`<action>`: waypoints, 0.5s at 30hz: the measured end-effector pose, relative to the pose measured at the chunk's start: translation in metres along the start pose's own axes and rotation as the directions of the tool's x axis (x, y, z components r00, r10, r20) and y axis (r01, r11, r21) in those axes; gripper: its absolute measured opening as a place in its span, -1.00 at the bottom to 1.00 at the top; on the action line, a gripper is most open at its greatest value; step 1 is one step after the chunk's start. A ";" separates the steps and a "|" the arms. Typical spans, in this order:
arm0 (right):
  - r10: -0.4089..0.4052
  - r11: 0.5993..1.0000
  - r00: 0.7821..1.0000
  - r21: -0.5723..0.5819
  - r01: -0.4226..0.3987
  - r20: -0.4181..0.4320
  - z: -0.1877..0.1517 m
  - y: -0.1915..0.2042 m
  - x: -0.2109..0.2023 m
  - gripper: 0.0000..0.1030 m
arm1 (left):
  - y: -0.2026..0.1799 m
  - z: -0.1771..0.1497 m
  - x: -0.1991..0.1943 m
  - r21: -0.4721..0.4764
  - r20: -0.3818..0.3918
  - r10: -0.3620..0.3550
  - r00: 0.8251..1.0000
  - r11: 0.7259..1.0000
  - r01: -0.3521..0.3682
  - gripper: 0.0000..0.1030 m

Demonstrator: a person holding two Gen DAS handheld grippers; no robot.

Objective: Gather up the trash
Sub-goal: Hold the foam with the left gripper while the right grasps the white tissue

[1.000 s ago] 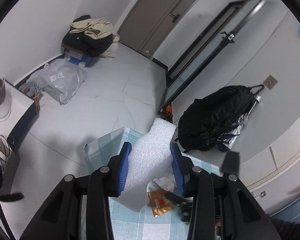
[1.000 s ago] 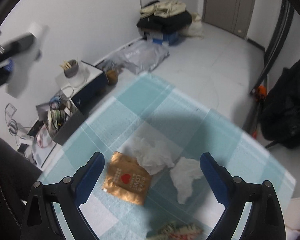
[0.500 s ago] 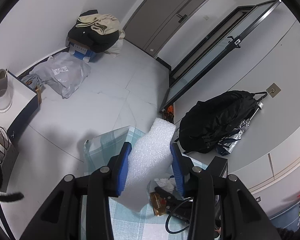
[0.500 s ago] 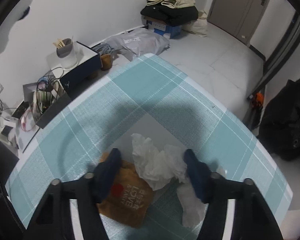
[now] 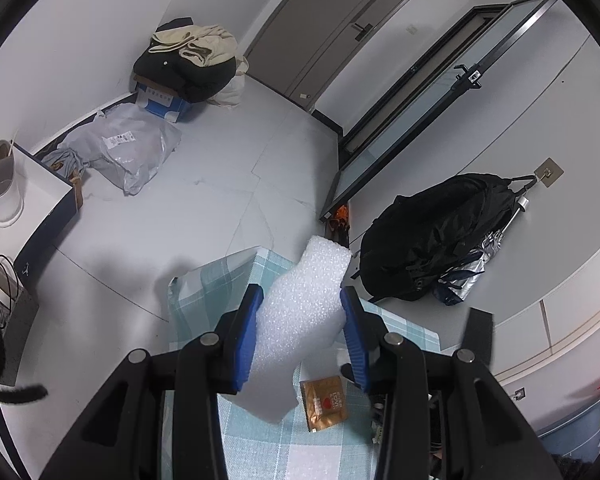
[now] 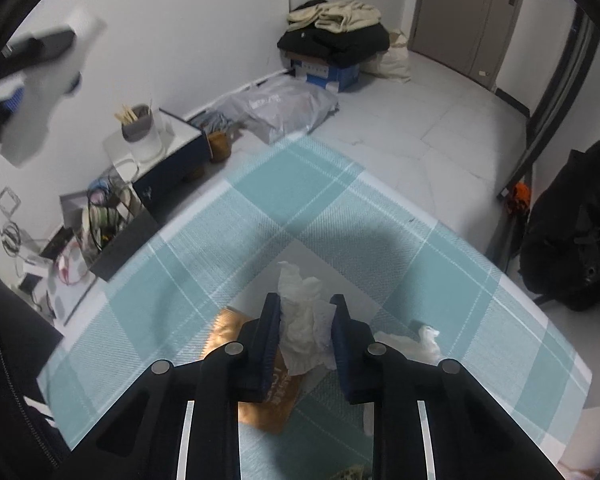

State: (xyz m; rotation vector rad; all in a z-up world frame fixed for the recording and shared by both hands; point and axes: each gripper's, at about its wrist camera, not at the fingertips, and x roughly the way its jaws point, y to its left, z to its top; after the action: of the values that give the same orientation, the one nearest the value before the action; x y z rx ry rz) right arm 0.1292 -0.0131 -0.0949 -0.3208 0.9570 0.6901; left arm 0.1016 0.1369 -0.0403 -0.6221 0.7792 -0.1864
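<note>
My left gripper point(image 5: 302, 322) is shut on a white foam sheet point(image 5: 300, 316) and holds it high above the teal checked tablecloth point(image 5: 204, 292). My right gripper point(image 6: 305, 320) is shut on a crumpled white tissue point(image 6: 302, 316), low over the tablecloth point(image 6: 228, 236). A brown snack wrapper point(image 6: 224, 330) lies under its left finger and shows in the left wrist view point(image 5: 326, 402). A second crumpled tissue point(image 6: 414, 342) lies to the right. The left gripper with the foam shows blurred at the upper left of the right wrist view point(image 6: 32, 92).
On the floor are a grey plastic bag point(image 5: 124, 152), a blue box under a pile of clothes point(image 5: 188, 68), a black backpack point(image 5: 436, 240) by the wall and a white-topped box with a cup point(image 6: 144, 136). A box of cables point(image 6: 104, 224) stands by the table's left edge.
My right gripper has dropped to the table and closed on the crumpled tissue. My left gripper keeps the foam sheet and has moved little.
</note>
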 end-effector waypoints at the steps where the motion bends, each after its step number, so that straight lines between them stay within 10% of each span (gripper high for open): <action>1: 0.007 1.000 1.000 0.010 -0.007 0.011 0.000 0.000 -0.005 -0.57 | 0.001 -0.001 0.001 -0.001 -0.001 -0.001 1.000 1.000 0.001 -0.34; 15: 0.022 0.988 0.984 0.145 -0.048 0.175 -0.049 -0.006 -0.092 -0.64 | -0.039 -0.023 0.010 0.171 -0.049 0.052 0.997 0.984 -0.043 -0.34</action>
State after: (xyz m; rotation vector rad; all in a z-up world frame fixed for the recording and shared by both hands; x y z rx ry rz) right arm 0.0664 -0.0801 -0.0450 -0.1104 0.8444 0.6633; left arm 0.0949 0.0910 -0.0357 -0.4386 0.8192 -0.2238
